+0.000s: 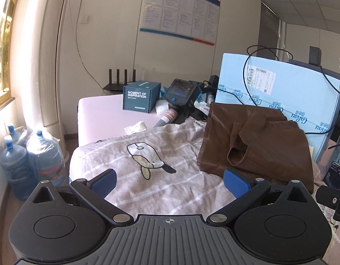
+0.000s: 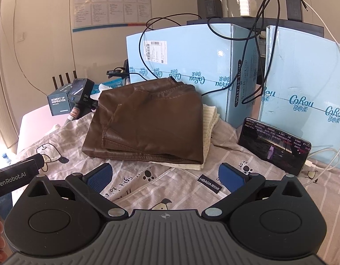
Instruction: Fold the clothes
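Both claws were wide open and held nothing: the left claw [image 1: 170, 182] and the right claw [image 2: 166, 176]. The folded brown jacket [image 2: 152, 128] lay on a cream cloth [image 2: 210, 130] atop the striped sheet [image 2: 181, 190].

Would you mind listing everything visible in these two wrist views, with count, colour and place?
Leather garment: one, brown, folded, on the cream garment.
Knit garment: one, cream, folded, under the leather one.
Sheet: one, striped beige with cartoon prints, covering the table.
Cartons: two, light blue, behind the clothes.
Phone: one, black, screen lit, leaning on the right carton.
Small box: one, dark teal, far end.
Water jugs: three, blue, on the floor at left.
Wall poster: one, white and blue.
Left gripper: open, empty.
Right gripper: open, empty.
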### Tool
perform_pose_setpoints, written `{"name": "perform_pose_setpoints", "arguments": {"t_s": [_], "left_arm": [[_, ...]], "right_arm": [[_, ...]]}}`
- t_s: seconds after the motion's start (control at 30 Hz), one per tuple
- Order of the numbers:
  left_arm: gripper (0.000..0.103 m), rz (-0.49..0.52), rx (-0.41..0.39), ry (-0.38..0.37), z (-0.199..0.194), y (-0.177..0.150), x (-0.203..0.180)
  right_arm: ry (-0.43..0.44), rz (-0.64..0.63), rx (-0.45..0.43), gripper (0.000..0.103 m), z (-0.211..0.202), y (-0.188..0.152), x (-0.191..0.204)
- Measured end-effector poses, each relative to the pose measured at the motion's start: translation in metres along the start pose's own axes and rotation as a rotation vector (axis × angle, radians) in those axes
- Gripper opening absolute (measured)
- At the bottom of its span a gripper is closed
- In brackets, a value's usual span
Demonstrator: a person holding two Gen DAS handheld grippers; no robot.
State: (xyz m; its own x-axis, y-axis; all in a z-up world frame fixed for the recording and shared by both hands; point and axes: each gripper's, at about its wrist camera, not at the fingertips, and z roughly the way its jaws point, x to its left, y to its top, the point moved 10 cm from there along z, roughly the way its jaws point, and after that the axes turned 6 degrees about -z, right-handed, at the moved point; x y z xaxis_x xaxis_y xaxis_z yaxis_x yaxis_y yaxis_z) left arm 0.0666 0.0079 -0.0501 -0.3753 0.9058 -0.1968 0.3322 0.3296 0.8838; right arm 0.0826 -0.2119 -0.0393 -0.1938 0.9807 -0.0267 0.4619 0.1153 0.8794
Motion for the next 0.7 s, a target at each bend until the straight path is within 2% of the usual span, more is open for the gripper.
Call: {"name": "perform_pose_setpoints", "arguments": {"t_s": [0.7], "left_arm": [[0.103, 0.012, 0.020, -0.021, 0.0071, -0.0073, -0.0039]], "right_arm": [[-0.005, -0.017, 0.015, 0.103, 0.0052, -0.0038, 0.0017]]}}
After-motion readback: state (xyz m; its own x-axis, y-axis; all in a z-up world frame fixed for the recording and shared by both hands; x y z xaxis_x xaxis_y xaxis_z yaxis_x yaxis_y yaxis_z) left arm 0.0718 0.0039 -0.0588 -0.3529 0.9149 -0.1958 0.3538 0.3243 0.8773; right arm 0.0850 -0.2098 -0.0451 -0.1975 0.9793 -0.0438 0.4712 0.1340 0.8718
